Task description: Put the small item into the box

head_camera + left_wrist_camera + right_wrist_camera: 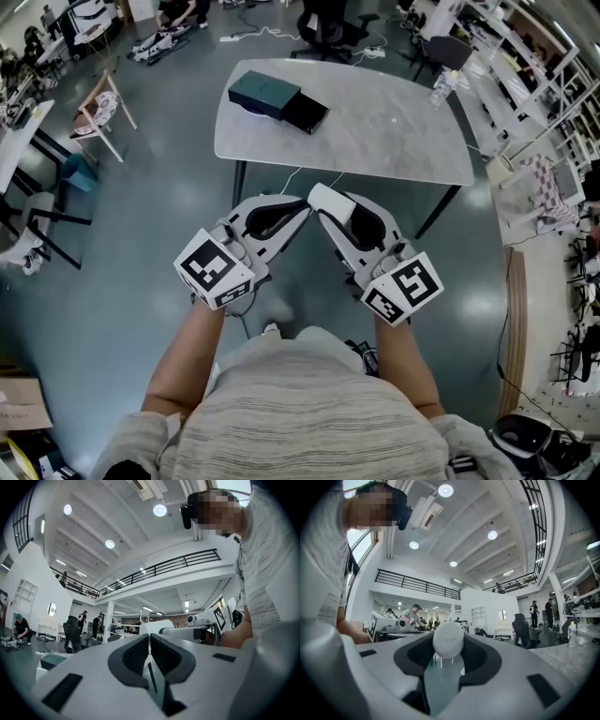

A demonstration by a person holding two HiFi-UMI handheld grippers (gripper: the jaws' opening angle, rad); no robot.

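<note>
In right claw [448, 645], small white item [448, 637] — its far side hidden.

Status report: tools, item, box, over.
Left tool shut, empty. Right tool gripping pale rounded item. Box on table ahead, not reached. Nothing in the way.

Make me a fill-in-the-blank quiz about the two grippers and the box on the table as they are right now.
1. The right gripper has its jaws ____ on the small white item.
2. The left gripper has its jaws together, with ____ between them.
3. The teal box on the table has its black tray slid partly ____.

Missing words: shut; nothing; out.
</note>
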